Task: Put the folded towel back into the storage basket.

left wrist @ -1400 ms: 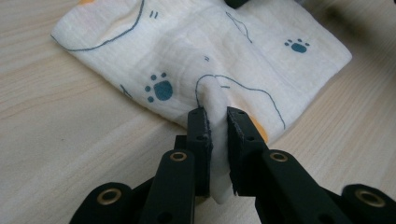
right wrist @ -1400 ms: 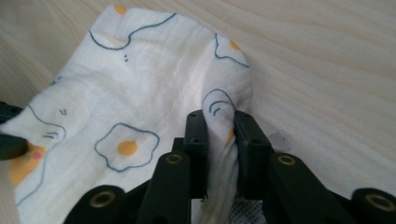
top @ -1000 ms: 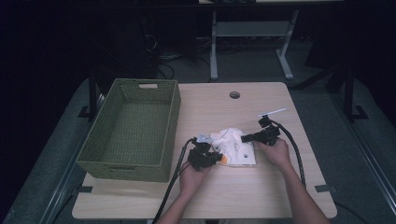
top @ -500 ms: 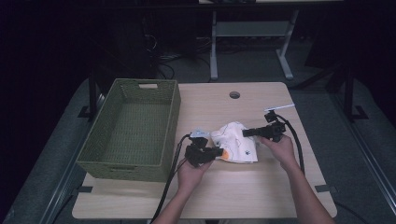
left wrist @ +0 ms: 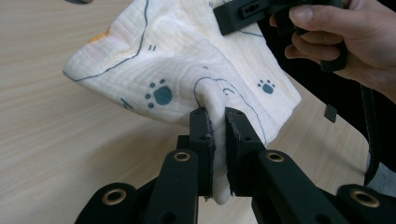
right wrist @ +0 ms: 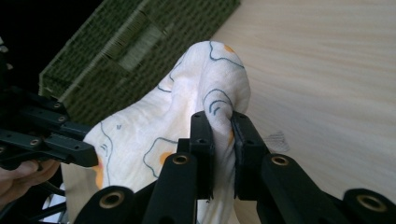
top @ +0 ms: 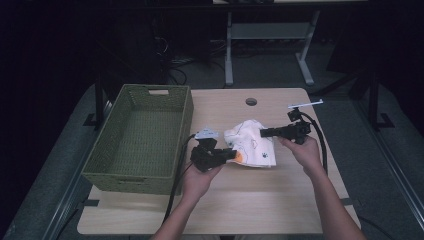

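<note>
From the high view, a pale wood-grain desk [top: 280, 200] stands in a dark room, its far edge carrying a small round hole [top: 251, 101]. Grey floor [top: 360, 125] runs along both sides, and beyond the far edge the white legs of another frame [top: 229, 60] rise among loose cables on the floor. A green woven basket [top: 107, 165] sits on the desk's left part, open side up. Just right of it, the white printed cloth [top: 252, 147] hangs above the middle of the desk, held between the left gripper [top: 232, 154] at its near left edge and the right gripper [top: 262, 133] at its far right edge. The person's forearms come in from the bottom edge.

In the left gripper view, the fingers [left wrist: 201, 135] are clenched on a fold of the cloth [left wrist: 163, 60], whose blue paw prints and line drawings show. Light desk [left wrist: 51, 154] wood lies beneath; the right gripper [left wrist: 224, 21] and its hand [left wrist: 345, 37] sit at the upper right, with dark floor past the desk's edge.

In the right gripper view, the fingers [right wrist: 203, 140] pinch another bunched fold of the cloth [right wrist: 196, 88]. The desk [right wrist: 327, 60] spreads to the right, the basket [right wrist: 130, 51] lies at upper left, and the left gripper [right wrist: 88, 154] shows at the left edge.
</note>
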Available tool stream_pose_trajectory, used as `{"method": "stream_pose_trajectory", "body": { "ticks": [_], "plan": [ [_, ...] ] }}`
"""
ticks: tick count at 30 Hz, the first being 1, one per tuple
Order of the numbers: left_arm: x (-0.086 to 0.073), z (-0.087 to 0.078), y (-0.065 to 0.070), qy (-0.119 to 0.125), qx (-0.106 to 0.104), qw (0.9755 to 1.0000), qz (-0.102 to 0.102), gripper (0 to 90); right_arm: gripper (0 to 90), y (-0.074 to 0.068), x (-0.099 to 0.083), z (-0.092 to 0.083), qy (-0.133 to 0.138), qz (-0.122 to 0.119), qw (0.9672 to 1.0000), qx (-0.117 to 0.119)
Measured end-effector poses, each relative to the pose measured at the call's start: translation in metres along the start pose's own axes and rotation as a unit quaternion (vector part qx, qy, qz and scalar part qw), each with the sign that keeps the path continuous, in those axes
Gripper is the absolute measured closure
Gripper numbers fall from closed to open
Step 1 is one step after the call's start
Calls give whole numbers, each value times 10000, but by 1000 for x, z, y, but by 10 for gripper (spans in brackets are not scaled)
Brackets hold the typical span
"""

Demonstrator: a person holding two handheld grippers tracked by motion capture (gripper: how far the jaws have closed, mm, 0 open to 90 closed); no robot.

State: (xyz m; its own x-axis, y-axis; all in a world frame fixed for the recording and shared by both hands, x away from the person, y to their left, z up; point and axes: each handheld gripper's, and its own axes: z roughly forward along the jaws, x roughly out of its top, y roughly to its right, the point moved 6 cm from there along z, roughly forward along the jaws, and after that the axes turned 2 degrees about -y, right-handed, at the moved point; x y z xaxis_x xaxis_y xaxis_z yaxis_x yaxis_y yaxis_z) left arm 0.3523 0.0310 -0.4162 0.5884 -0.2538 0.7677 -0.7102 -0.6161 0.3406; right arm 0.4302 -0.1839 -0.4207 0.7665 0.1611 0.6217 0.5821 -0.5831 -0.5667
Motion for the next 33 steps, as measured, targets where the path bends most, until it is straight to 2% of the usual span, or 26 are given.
{"method": "stream_pose_trajectory", "body": {
  "ticks": [11,21,24,33],
  "plan": [
    [13,-29,-5,110,1,9999,32,827,806,-28,24,1,103,-114,9998,149],
    [21,-59,-18,180,11,9998,5,827,806,-50,43,8,130,-211,9994,240],
    [25,-71,-23,244,-39,9997,4,827,806,-61,51,14,135,-241,9993,259],
    [29,-94,-34,324,-105,9994,-19,826,806,-77,65,24,141,-295,9990,290]
  ]
}}
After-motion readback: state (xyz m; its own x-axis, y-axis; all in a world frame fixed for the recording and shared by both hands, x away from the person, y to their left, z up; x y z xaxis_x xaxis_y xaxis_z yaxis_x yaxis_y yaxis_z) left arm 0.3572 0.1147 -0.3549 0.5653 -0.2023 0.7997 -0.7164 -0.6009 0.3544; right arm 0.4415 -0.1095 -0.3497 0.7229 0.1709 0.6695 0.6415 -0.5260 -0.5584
